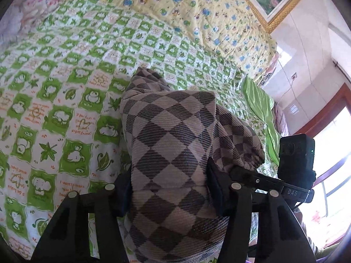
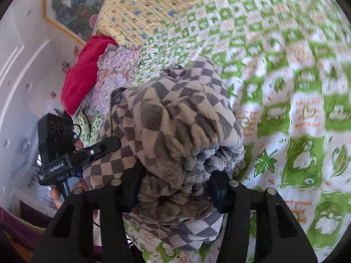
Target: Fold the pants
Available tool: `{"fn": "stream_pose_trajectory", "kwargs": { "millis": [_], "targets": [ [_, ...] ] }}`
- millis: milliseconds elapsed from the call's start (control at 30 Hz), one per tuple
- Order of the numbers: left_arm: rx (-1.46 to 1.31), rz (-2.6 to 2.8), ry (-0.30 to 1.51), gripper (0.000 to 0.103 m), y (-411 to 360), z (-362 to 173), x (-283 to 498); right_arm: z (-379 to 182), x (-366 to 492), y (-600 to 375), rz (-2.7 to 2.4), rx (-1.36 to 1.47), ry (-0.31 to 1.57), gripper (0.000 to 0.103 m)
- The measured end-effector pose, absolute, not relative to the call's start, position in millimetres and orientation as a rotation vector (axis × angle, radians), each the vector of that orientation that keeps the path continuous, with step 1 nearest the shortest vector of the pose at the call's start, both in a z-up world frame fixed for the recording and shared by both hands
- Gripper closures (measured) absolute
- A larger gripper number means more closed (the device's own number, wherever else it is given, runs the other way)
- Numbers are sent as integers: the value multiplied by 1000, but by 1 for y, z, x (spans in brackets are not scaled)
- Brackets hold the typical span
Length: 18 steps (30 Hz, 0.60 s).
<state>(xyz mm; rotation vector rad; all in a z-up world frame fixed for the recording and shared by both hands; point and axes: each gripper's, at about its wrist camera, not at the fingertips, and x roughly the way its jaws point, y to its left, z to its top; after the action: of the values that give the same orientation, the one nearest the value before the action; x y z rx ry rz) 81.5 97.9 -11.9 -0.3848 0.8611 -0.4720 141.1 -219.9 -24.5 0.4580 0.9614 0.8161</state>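
Close in, both tongs have the checkered pants gathered up between them: the left tongs (image 1: 170, 194) are closed on a smooth fold of the pants (image 1: 173, 144), and the right tongs (image 2: 175, 188) are closed on the bunched elastic waistband end, the cloth filling the gap between the fingers on each side. The pants are lifted clear of the bed in a thick bundle, one end trailing forward to touch the green frog-print quilt (image 1: 65, 109) just ahead of the left tongs. I'd judge this to be the middle of a fold, the garment being carried over rather than laid (the right view is smeared with motion, which fits). What the next move seems to call for is lowering both ends together onto the quilt so the edges meet squarely, then letting go without dragging the top layer askew; the waistband is crumpled and may need smoothing. Around them, the quilt lies open ahead, so little stands in the way. Further off, a loose green cloth (image 1: 260, 109) lies at the bed's edge, a red cloth (image 2: 82, 74) and a pale flowered one (image 2: 118, 70) are heaped at the other side, and beyond them lies a yellow printed quilt (image 1: 186, 6), under a gilt-framed picture (image 2: 72, 2) on the wall.
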Motion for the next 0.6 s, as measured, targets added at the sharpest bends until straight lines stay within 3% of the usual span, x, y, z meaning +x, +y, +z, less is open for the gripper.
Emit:
{"fn": "stream_pose_trajectory", "kwargs": {
  "millis": [233, 400, 567, 600],
  "targets": [
    [-383, -484, 776, 48, 106, 18, 64, 11, 134, -224, 867, 464, 841, 57],
    [-386, -458, 788, 48, 115, 20, 66, 10, 145, -212, 868, 455, 870, 56],
    [-366, -414, 859, 48, 114, -2, 70, -17, 158, -201, 728, 399, 987, 31],
    [-355, -411, 863, 48, 113, -5, 70, -24, 159, -201, 724, 405, 1010, 30]
  ]
}}
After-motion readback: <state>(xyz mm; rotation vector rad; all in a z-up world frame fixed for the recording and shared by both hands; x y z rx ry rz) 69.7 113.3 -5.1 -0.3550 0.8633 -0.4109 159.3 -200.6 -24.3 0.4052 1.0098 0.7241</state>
